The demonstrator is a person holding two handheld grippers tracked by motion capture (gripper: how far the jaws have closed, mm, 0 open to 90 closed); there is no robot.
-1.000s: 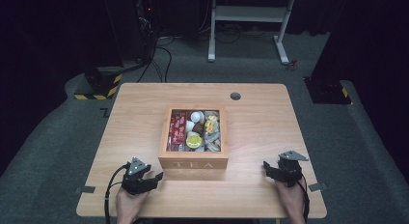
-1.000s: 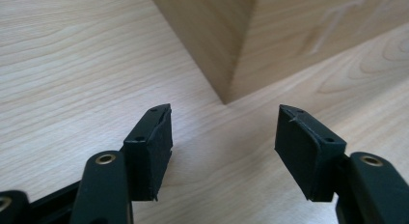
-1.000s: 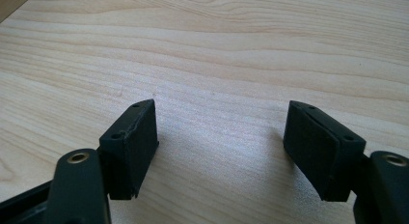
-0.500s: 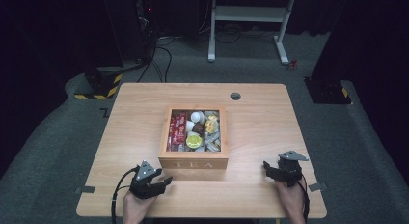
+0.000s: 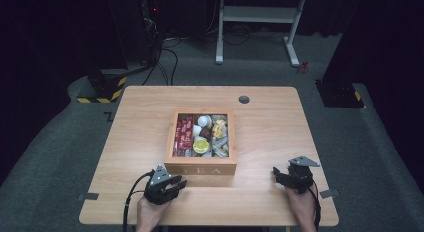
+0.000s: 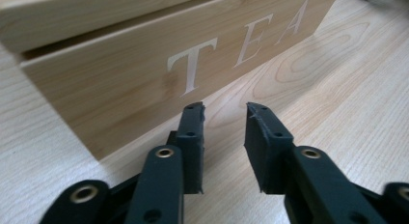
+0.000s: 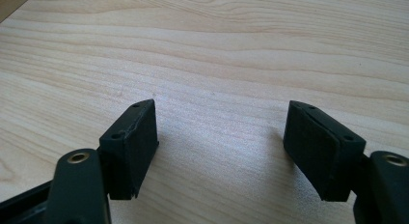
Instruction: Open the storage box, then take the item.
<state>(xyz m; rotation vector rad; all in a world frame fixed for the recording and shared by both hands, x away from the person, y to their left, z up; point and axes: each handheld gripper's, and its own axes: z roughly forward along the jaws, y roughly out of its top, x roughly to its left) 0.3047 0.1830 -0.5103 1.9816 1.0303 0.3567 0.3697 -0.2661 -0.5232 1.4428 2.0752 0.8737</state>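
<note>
A wooden box (image 5: 201, 167) lettered TEA stands open-topped in the middle of the table, holding red packets (image 5: 184, 134), a yellow round item (image 5: 201, 145) and several pale wrapped items. My left gripper (image 5: 180, 182) rests on the table just in front of the box's left front corner. In the left gripper view the left gripper (image 6: 225, 113) is open by a narrow gap, nothing in it, pointing at the lettered front (image 6: 193, 69). My right gripper (image 5: 275, 173) lies to the right of the box. In the right gripper view the right gripper (image 7: 222, 110) stands wide open over bare wood.
The wooden table (image 5: 140, 117) has a round cable hole (image 5: 244, 99) at its far edge. A white desk frame (image 5: 260, 17) and a yellow-black striped base (image 5: 102, 89) stand on the dark floor beyond. Cables trail from both grippers off the near edge.
My left gripper has slid right along the near edge, closer to the box front. The right gripper has stayed where it was.
</note>
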